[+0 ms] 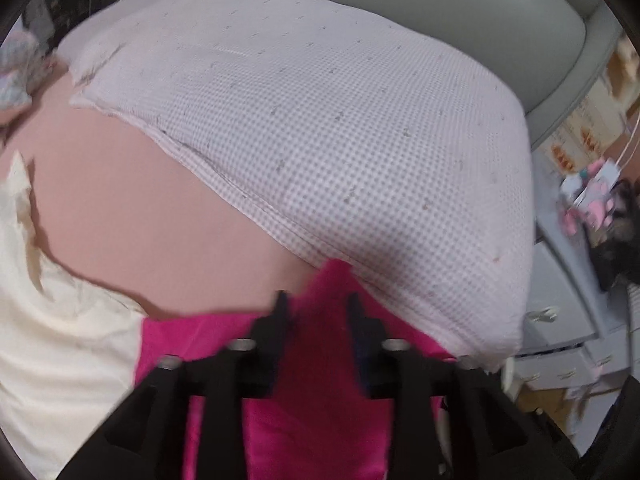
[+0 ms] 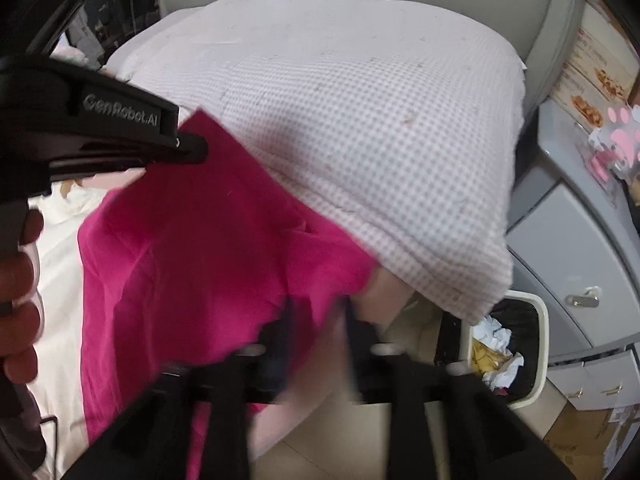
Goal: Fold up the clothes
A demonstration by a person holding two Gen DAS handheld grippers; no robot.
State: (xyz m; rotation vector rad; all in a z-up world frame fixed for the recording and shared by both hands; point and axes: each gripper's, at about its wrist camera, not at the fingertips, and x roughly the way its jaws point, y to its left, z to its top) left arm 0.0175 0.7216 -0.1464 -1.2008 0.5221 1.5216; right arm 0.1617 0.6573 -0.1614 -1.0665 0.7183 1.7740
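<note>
A magenta garment (image 1: 312, 420) lies spread on the bed, its far edge tucked against the checked quilt. In the left wrist view my left gripper (image 1: 318, 312) hangs over that garment with its fingers apart, the cloth showing in the gap below them. In the right wrist view the garment (image 2: 200, 240) stretches from upper left to the bed's near corner. The left gripper (image 2: 196, 148) has its tip at the garment's far corner. My right gripper (image 2: 320, 320) is blurred, fingers apart, over the garment's right edge at the bed corner; nothing is pinched between them.
A pink-and-white checked quilt (image 1: 320, 120) fills the head of the bed on a pink sheet (image 1: 140, 200). A cream cloth (image 1: 60, 340) lies at the left. Grey drawers (image 2: 580, 260) and a waste bin (image 2: 532, 320) stand beside the bed. A hand (image 2: 20, 280) grips the left gripper's handle.
</note>
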